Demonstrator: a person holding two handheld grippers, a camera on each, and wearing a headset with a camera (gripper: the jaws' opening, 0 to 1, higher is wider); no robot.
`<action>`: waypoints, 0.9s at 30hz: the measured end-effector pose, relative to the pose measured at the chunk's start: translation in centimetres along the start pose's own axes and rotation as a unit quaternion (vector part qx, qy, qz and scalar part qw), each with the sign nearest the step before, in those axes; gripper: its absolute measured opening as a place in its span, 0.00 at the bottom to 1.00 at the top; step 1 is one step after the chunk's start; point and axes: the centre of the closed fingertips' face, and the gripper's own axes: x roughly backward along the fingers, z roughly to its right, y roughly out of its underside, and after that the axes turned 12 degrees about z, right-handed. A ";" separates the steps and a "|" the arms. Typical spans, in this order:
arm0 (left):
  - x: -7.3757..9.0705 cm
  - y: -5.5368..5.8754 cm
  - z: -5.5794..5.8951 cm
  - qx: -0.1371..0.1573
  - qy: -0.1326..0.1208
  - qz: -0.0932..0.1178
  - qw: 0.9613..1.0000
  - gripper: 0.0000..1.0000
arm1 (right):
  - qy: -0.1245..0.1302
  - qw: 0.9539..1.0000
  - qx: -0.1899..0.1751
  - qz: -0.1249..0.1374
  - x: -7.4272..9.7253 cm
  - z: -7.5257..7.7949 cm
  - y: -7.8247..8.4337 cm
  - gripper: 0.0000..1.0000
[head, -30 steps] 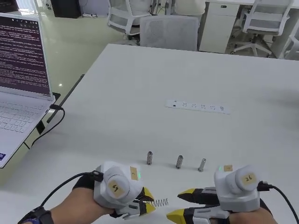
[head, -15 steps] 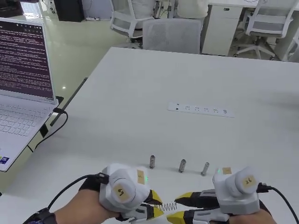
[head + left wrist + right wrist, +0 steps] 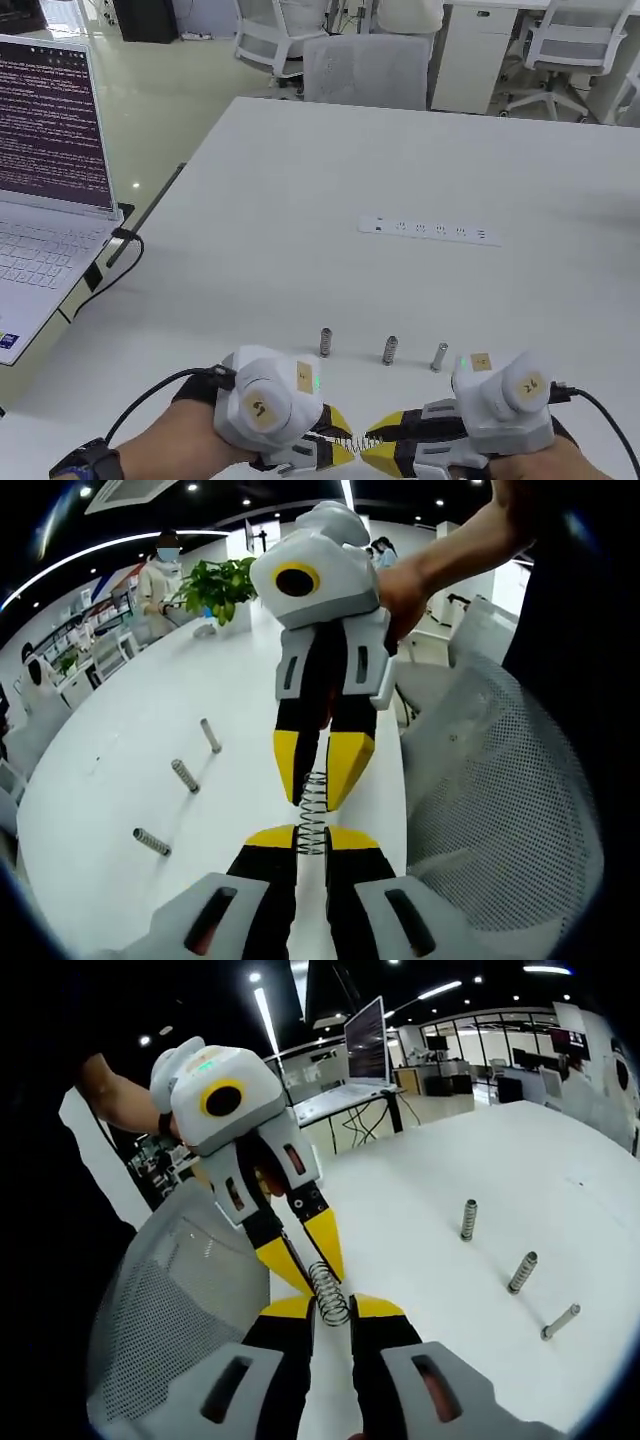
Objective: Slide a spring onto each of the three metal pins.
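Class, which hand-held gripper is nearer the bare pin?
Right. In the head view the right hand-held gripper lies just below the bare pin; the left hand-held gripper lies farther, down-left.

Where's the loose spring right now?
In the head view it's bottom centre: the spring is gripped at both ends between the left gripper and right gripper, on the near side of the three pins.

Bright, even overhead light; fisheye-warped edges.
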 end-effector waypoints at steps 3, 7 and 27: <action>0.0 0.0 0.1 -0.001 0.004 0.000 1.000 0.02 | -0.006 1.000 0.004 -0.002 0.1 -0.1 0.0 0.10; -0.2 0.1 0.2 -0.008 0.008 -0.004 1.000 0.02 | -0.014 1.000 0.014 -0.006 0.2 -0.5 -0.3 0.08; -1.2 0.5 0.2 -0.030 -0.005 -0.014 0.999 0.02 | 0.002 0.998 0.029 -0.047 0.0 -0.3 -0.7 0.08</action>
